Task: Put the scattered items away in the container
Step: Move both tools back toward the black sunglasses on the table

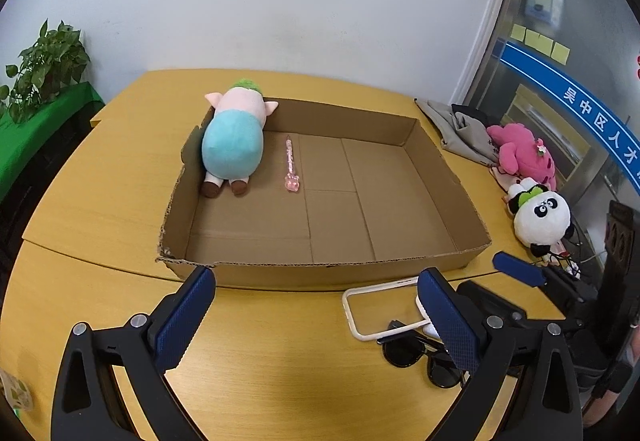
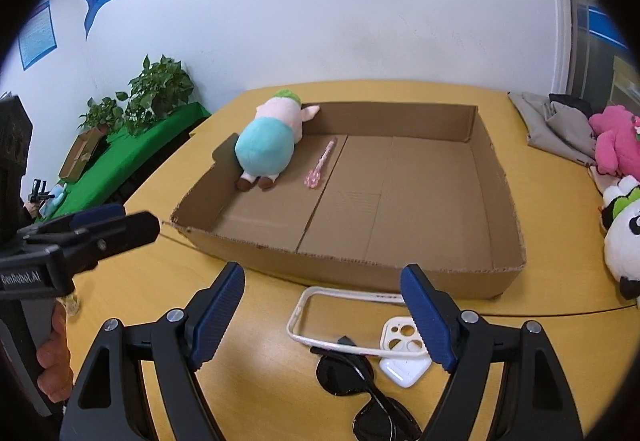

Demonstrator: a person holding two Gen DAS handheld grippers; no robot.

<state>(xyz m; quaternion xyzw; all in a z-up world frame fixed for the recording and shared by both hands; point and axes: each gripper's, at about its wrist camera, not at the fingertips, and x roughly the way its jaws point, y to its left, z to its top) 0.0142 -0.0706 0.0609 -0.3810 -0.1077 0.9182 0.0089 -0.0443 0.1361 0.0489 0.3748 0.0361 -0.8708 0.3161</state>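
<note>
Nearest the right wrist camera, the right gripper (image 2: 324,317) stands wide apart with nothing between its blue pads, poised over a small cluster on the yellow table (image 2: 248,321). Under it lie a white bumper frame (image 2: 304,325), a white phone case (image 2: 402,355) with camera cut-outs, and black sunglasses (image 2: 360,381); the frame overlaps the case and the sunglasses. The left gripper (image 1: 316,315) is likewise spread wide and holds nothing, with bare table between its fingers; its right finger sits in front of the same white frame and sunglasses. In the right wrist view it shows at the left edge, gripped by a hand (image 2: 54,357).

Just beyond the cluster sits the shallow cardboard box (image 1: 320,273), its near wall close to the bumper frame. Inside, toward the far left corner, a plush pig (image 1: 234,139) in a teal outfit lies face down, head against the back wall, with a pink wand (image 1: 291,165) just beside it on the box floor.

To the right of the box, outside it, a panda plush (image 1: 542,217) and a pink plush (image 1: 520,157) rest on the table, with a grey cloth (image 1: 460,129) behind them. Far left, potted plants (image 2: 156,97) stand on a green-covered surface.
</note>
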